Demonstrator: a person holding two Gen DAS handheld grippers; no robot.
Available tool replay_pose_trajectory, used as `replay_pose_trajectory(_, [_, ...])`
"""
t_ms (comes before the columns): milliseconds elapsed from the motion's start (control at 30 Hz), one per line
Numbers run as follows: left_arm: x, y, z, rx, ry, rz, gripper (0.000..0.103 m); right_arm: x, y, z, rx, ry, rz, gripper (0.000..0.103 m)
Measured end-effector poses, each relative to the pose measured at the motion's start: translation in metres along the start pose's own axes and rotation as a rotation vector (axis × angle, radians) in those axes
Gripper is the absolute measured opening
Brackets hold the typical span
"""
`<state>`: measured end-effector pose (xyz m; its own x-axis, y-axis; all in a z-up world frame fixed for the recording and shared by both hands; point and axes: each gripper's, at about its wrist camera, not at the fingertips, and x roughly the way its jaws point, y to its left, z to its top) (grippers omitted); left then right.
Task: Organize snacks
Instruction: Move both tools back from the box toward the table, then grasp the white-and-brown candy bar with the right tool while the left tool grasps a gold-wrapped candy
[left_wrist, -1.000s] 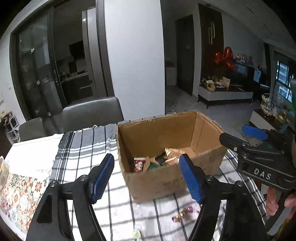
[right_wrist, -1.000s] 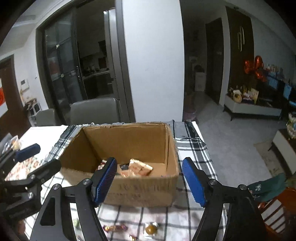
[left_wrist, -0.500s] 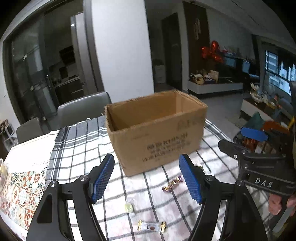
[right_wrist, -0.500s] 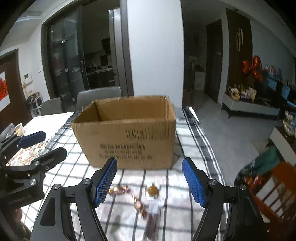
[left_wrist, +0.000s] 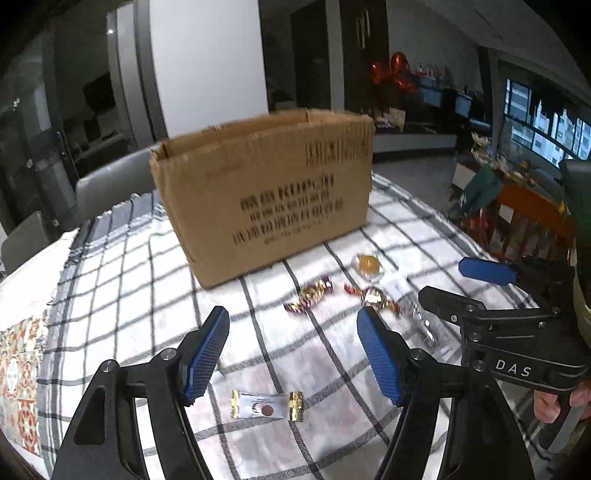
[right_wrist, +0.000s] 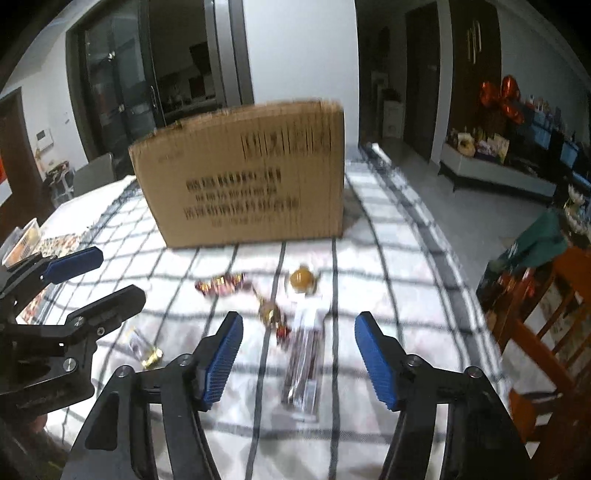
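We read only one text with certainty: the white letters "DAS" on the black body of the right gripper (left_wrist: 487, 277), seen in the left wrist view. The cardboard box (left_wrist: 266, 192) carries several lines of dark printed characters and a row of handling symbols near its upper edge on the side facing us, but motion blur leaves them illegible in both views. The small white snack packet (left_wrist: 266, 400) bears a round reddish mark and fine print too small for us to read.
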<state>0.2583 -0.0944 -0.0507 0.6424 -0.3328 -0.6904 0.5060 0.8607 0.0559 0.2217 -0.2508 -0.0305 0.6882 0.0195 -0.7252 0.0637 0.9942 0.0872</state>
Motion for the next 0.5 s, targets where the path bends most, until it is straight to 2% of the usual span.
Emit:
replay_pose_trajectory(133, [0.020,-0.002,-0.002,0.039,0.056,-0.011,0.070,0.017,-0.005,-0.010,0.033,0.055,0.013,0.054])
replay_pose_trajectory(300, [0.035,-0.004,0.000,0.054,0.093,-0.024,0.068,0.031,-0.011,-0.015,0.077,0.095,0.013,0.052])
replay_pose_trajectory(333, [0.038,-0.004,0.000,0.055,0.099,-0.030,0.068,0.033,-0.012,-0.015,0.078,0.103,0.021,0.047])
replay_pose_trajectory(500, [0.047,-0.003,0.006,0.053,0.113,-0.039,0.068,0.041,-0.009,-0.016,0.064,0.124,0.025,0.039])
